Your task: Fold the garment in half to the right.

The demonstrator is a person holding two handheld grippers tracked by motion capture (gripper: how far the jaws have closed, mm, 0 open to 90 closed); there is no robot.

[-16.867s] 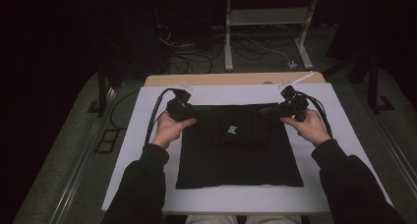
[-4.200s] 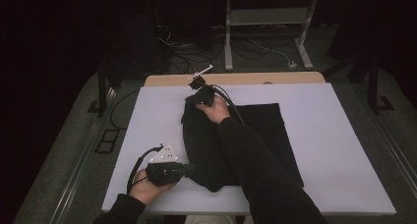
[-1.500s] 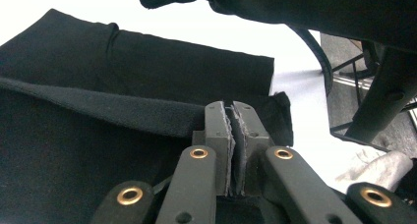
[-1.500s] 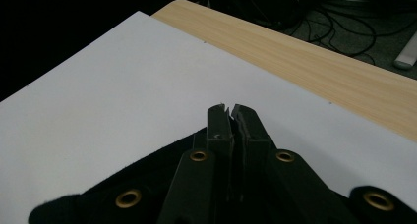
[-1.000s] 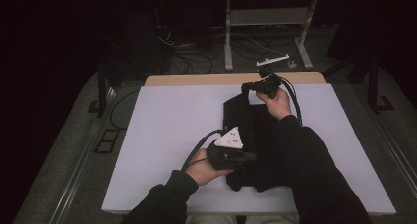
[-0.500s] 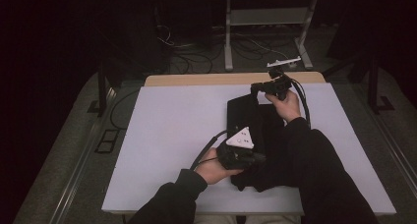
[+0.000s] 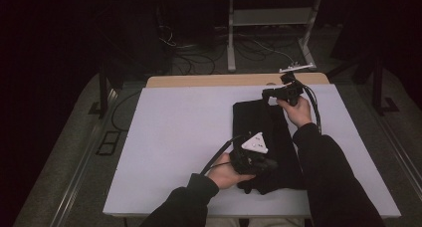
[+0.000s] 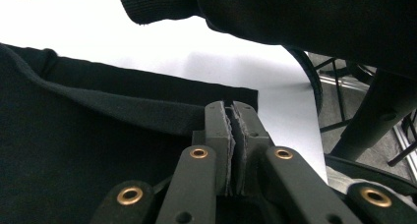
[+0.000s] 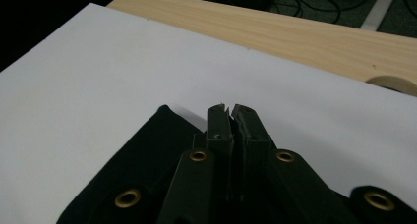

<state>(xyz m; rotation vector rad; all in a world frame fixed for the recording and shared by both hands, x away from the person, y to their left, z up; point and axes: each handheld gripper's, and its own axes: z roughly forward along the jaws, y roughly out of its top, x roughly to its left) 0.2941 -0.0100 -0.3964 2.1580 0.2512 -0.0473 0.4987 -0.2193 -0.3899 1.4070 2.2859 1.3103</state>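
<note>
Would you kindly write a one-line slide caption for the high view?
Two hand-held grippers, left near and right far, pinch a folded black cloth on a white table.

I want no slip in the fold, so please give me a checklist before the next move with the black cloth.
1. Left gripper jaws shut on the black cloth: ok.
2. Right gripper jaws shut on the cloth's far edge: ok.
3. Cloth lies fully on the white mat: ok.
4. Folded edges aligned: cannot tell.
5. Mat beside the cloth free of objects: ok.
</note>
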